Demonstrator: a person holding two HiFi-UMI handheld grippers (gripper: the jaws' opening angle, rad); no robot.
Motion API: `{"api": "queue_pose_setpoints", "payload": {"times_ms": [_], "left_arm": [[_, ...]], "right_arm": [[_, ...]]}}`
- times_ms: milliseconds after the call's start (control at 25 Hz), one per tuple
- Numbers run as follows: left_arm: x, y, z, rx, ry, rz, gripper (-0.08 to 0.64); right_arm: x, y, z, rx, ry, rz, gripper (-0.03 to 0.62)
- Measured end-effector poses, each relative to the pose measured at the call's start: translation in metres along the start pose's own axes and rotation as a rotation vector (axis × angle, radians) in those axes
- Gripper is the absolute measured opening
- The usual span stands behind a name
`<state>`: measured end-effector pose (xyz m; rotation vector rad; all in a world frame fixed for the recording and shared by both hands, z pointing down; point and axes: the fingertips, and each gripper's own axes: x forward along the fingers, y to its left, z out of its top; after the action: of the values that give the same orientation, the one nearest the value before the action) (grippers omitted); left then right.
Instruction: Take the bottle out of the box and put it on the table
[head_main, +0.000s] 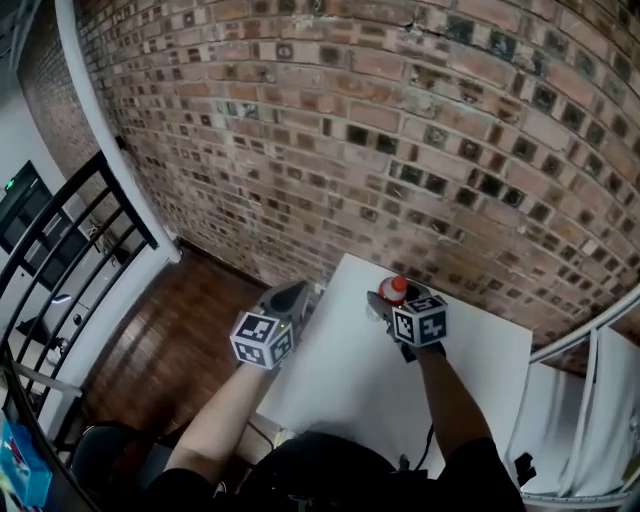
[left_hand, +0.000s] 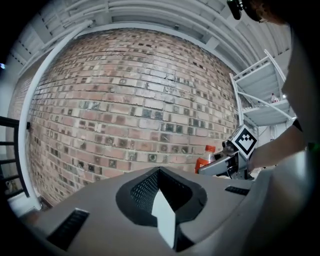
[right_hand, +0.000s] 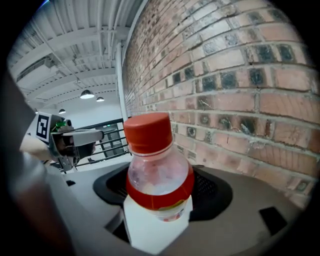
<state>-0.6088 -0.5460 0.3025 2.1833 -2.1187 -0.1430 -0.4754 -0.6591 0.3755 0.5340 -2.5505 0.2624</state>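
Clamping a red-capped bottle (right_hand: 159, 172), the right tongs (head_main: 384, 304) hover over the counter (head_main: 340, 390). Its red label's print is blurred. Left tongs (left_hand: 163, 212) are clenched, empty.

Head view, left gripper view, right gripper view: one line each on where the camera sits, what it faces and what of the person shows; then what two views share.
Head view: on the head, steeply down at the table; both forearms, left gripper, right gripper.
Left gripper view: on that gripper, facing brick wall; its shut jaws.
Right gripper view: on that gripper, facing the held bottle.
Shared: all show the bottle.
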Motion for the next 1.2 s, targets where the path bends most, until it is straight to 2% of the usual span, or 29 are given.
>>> {"api": "queue_pose_setpoints", "payload": {"times_ms": [240,680,840,960,1200], "left_arm": [[0.012,0.032,-0.039,-0.053,0.105,-0.007,0.0],[0.014,0.067,-0.08,-0.119,0.176,0.035,0.0],[0.018,0.071,-0.099,-0.143,0.203,0.051,0.0],[0.025,0.07,-0.107,-0.161,0.214,0.05,0.001],[0.03,0.06,-0.107,-0.136,0.202,0.034,0.0]], "right_arm": [[0.055,-0.027,-0.011,0.035,0.079,-0.02,0.339],[0.12,-0.054,-0.046,0.018,0.161,-0.036,0.341],[0.128,-0.062,-0.048,0.04,0.147,-0.024,0.34],[0.132,-0.06,-0.045,0.022,0.149,-0.01,0.341],[0.131,-0.061,-0.043,0.031,0.101,-0.01,0.351]]}}
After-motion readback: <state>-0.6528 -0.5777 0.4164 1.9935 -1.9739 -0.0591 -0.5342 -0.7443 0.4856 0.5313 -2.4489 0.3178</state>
